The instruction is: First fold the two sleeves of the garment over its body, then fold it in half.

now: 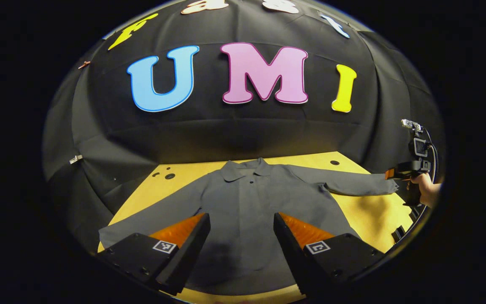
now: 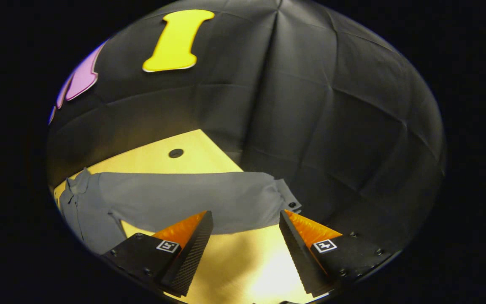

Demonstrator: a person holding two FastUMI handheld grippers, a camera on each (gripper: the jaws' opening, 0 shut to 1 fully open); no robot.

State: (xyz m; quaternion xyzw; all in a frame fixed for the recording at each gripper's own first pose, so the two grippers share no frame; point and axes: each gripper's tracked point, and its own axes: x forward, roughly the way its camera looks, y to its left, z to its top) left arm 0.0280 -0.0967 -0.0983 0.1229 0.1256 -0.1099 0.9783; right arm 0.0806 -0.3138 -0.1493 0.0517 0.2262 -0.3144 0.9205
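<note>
- The wooden table (image 1: 365, 219) is the biggest thing. It is yellow-brown and has small round holes (image 2: 176, 153) near its far edge.
- The grey shirt (image 1: 247, 198) lies flat on the table, front side up. Its collar (image 1: 247, 166) points to the far wall and its bottom hem is near the left gripper. Both sleeves are spread straight out to the sides, so the shirt is longest from cuff to cuff.
- The left gripper view takes in the whole shirt. The right gripper view sees the right sleeve (image 2: 192, 198) up close, lying sideways, with its cuff (image 2: 287, 196) and a small button at the table's edge.
- The left gripper (image 1: 241, 240) is wide open above the shirt's lower part. It holds nothing.
- The right gripper (image 2: 245, 240) is wide open too, near the sleeve, over bare table. It holds nothing.
- In the left gripper view, a hand (image 1: 426, 188) holds that gripper just by the cuff.
</note>
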